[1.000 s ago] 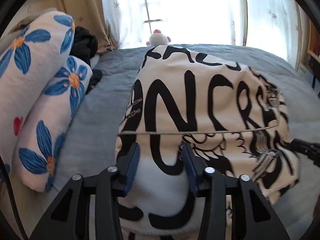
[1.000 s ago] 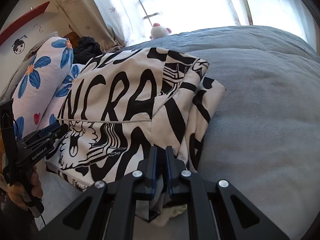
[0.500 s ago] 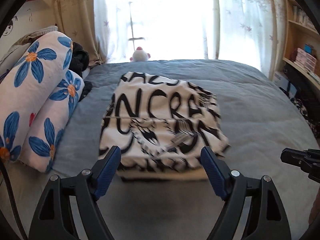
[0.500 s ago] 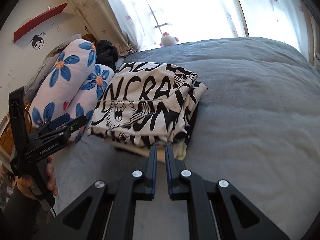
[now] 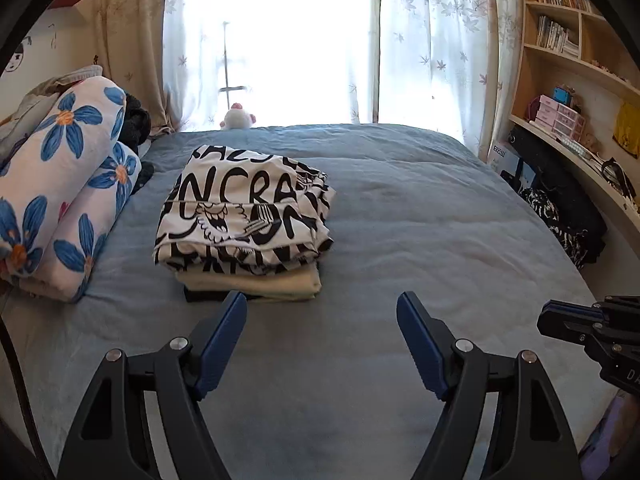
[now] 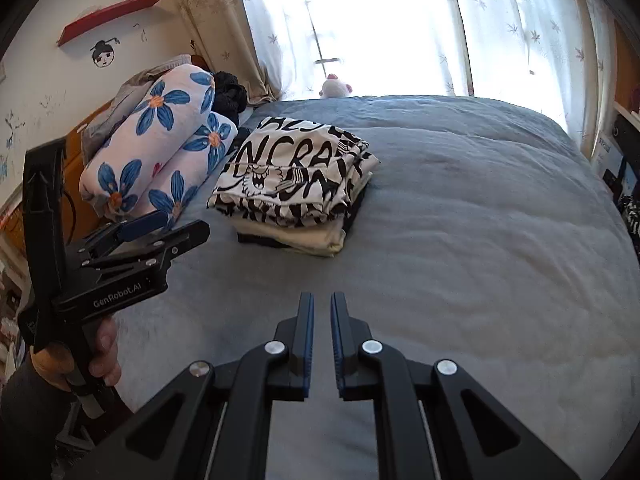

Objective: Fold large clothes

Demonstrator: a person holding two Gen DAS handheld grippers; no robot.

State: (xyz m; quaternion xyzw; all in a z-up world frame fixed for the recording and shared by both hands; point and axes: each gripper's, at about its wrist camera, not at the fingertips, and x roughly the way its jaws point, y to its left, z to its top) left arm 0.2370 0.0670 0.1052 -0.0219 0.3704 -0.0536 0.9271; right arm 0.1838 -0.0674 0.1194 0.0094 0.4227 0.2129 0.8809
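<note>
A folded white garment with black lettering (image 5: 244,216) (image 6: 296,184) tops a small stack on the grey-blue bed (image 5: 420,220) (image 6: 480,220). Under it lie a cream folded piece (image 5: 256,280) (image 6: 304,236) and a dark one. My left gripper (image 5: 320,304) (image 6: 168,224) hovers in front of the stack, wide apart with nothing between its fingers, its jaws closing a little. My right gripper (image 6: 320,300) (image 5: 560,320) is shut on nothing, above bare bedding to the right of the stack. Neither touches the clothes.
Two rolled floral quilts (image 5: 60,184) (image 6: 168,148) lie along the left of the bed, dark clothing behind them. A small plush toy (image 5: 238,118) sits at the window. Bookshelves (image 5: 568,92) and a dark heap (image 5: 560,216) stand on the right.
Both grippers let go of the lettered garment and drew back and up from the stack. The left one opened wide. The garment now lies folded on the stack.
</note>
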